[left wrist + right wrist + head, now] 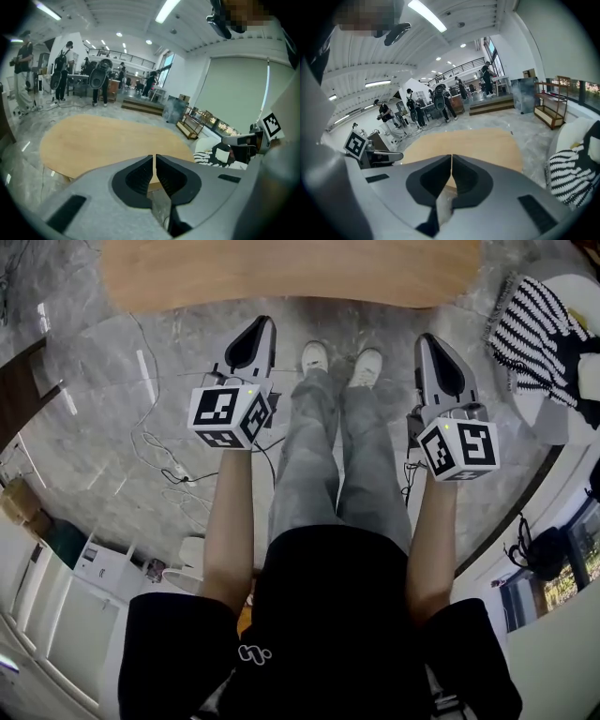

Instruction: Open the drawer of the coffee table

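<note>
The coffee table (291,270) has a light wooden oval top and lies across the top of the head view; no drawer shows in any view. My left gripper (260,324) hangs just short of the table's near edge, left of the person's legs, jaws shut with nothing between them. My right gripper (428,339) hangs to the right of the legs, equally near the edge, also shut and empty. In the left gripper view the tabletop (103,140) spreads beyond the closed left gripper (154,157). The right gripper view shows the tabletop (473,143) past the closed right gripper (452,157).
A black-and-white striped cushion (534,329) lies on a white seat at the right. Cables (169,460) trail over the grey marble floor at the left. The person's white shoes (342,362) stand close to the table edge. Several people stand with equipment far behind the table (61,70).
</note>
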The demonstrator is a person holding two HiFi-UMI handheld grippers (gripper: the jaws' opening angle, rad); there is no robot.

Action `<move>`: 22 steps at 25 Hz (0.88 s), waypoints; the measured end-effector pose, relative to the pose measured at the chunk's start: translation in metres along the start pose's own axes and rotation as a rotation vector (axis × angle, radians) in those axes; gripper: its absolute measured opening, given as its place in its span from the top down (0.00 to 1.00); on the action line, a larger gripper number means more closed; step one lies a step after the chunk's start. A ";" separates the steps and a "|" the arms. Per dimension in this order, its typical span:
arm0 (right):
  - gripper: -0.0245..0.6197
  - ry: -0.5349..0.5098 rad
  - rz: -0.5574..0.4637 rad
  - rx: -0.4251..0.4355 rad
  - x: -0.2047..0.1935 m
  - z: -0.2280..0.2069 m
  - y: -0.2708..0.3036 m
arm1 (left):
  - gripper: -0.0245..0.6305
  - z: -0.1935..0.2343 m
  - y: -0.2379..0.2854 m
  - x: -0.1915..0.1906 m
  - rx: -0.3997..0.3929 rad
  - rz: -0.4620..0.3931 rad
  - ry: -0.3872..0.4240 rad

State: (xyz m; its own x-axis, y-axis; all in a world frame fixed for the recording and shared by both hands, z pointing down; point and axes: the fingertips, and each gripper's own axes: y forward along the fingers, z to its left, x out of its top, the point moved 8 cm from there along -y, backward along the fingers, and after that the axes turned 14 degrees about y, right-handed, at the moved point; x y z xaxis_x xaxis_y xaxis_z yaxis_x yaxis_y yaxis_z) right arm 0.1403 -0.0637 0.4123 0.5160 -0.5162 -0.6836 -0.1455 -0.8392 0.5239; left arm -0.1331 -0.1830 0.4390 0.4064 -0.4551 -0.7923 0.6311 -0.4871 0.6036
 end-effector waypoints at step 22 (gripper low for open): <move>0.82 0.047 0.129 -0.055 -0.133 -0.096 0.061 | 0.78 0.022 0.118 -0.164 -0.058 0.241 0.095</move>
State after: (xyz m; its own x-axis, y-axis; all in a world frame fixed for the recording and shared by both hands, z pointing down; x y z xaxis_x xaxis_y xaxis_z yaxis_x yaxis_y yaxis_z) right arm 0.1440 -0.0296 0.5842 0.5355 -0.6095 -0.5846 -0.1674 -0.7550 0.6340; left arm -0.1405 -0.1823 0.6421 0.6082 -0.4799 -0.6324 0.5442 -0.3280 0.7722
